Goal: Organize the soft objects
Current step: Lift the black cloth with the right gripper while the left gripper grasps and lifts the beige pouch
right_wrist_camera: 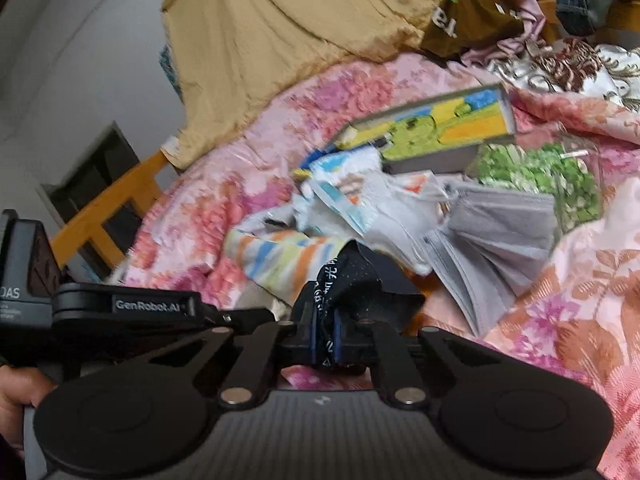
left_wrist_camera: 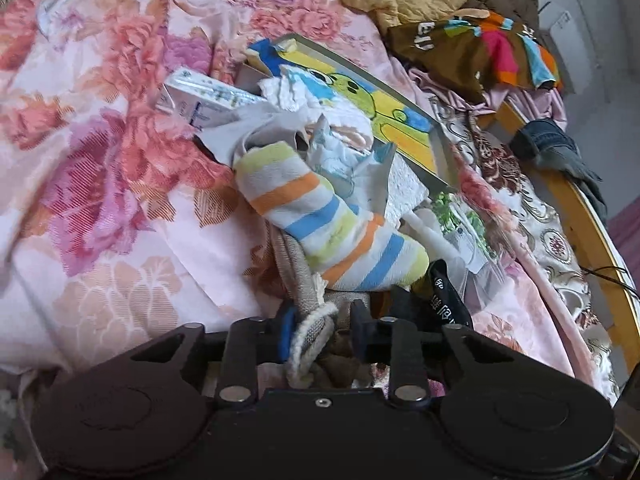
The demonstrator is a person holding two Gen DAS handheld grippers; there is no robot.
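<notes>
The left gripper [left_wrist_camera: 322,330], at the bottom centre of its own view, has its blue-padded jaws pressed onto a grey knitted cloth with a white corded edge [left_wrist_camera: 308,312], which bunches up between them. Just above it, in the middle of the frame, lies a white sock striped in orange, blue and pale yellow-green [left_wrist_camera: 320,228], slanting from upper left to lower right on the pink floral bedspread [left_wrist_camera: 100,120].

The right gripper [right_wrist_camera: 326,338], low in the centre of its view, is pinched tight on a thin black fabric piece with white printed characters [right_wrist_camera: 352,280]; the fabric rises out of the jaws and folds over to the right. That same black piece shows at the lower right of the left view, beside the sock's toe. A hand [right_wrist_camera: 16,394] grips the handle at the lower left edge of the right view.

Behind the sock sits a heap of crumpled white tissue and wrappers [left_wrist_camera: 316,120], and behind that a flat box printed with a yellow-green cartoon figure [left_wrist_camera: 384,108]. In the right view a grey pleated face mask [right_wrist_camera: 492,240] lies at centre right, next to a clear packet with green leafy print [right_wrist_camera: 536,172]. A mustard-yellow cloth [right_wrist_camera: 296,36] fills the upper centre.
</notes>
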